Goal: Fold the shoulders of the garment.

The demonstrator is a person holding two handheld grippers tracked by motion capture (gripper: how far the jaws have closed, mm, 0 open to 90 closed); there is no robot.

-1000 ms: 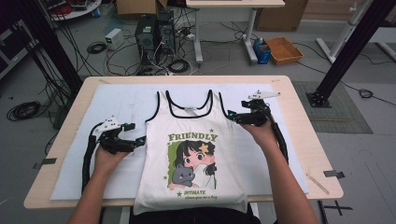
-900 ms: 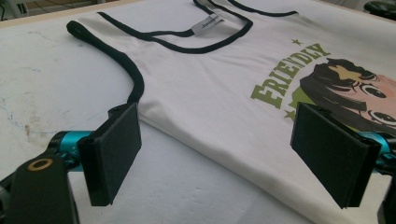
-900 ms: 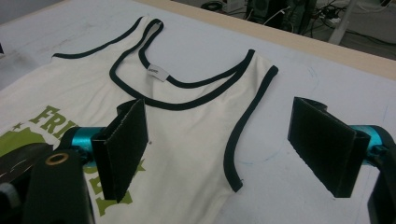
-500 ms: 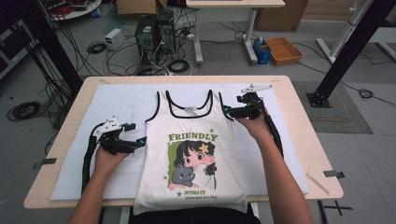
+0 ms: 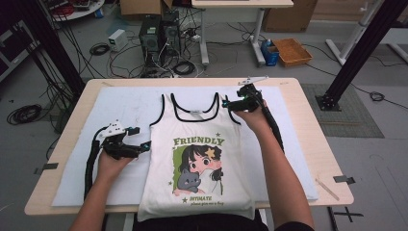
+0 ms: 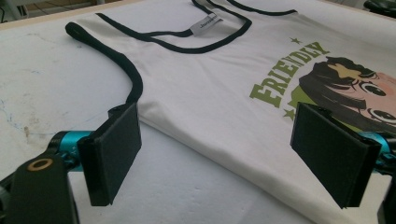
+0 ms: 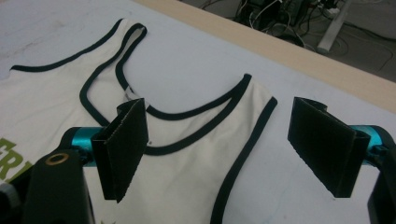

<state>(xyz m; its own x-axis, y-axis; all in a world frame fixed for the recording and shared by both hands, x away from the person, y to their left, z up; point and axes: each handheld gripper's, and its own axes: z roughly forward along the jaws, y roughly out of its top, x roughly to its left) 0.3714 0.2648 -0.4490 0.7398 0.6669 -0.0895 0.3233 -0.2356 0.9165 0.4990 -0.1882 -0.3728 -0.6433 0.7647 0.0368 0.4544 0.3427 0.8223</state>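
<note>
A white tank top point(image 5: 197, 159) with black trim and a cartoon print reading FRIENDLY lies flat, face up, on the white mat. My left gripper point(image 5: 139, 147) is open at the shirt's left side edge, below the armhole; in the left gripper view its jaws stand wide apart around the tank top's point(image 6: 224, 88) side edge. My right gripper point(image 5: 228, 103) is open over the shirt's right shoulder strap; in the right gripper view the strap point(image 7: 243, 116) lies between the spread jaws. Neither holds anything.
The white mat point(image 5: 120, 106) covers most of a wooden table point(image 5: 312, 125). A thin stick point(image 5: 327, 188) lies at the table's right front corner. Computers, cables and a cardboard box point(image 5: 291, 50) sit on the floor beyond the far edge.
My right gripper has moved left and toward the far edge, from beside the shirt's right armhole to over the right shoulder strap. The left gripper has stayed put.
</note>
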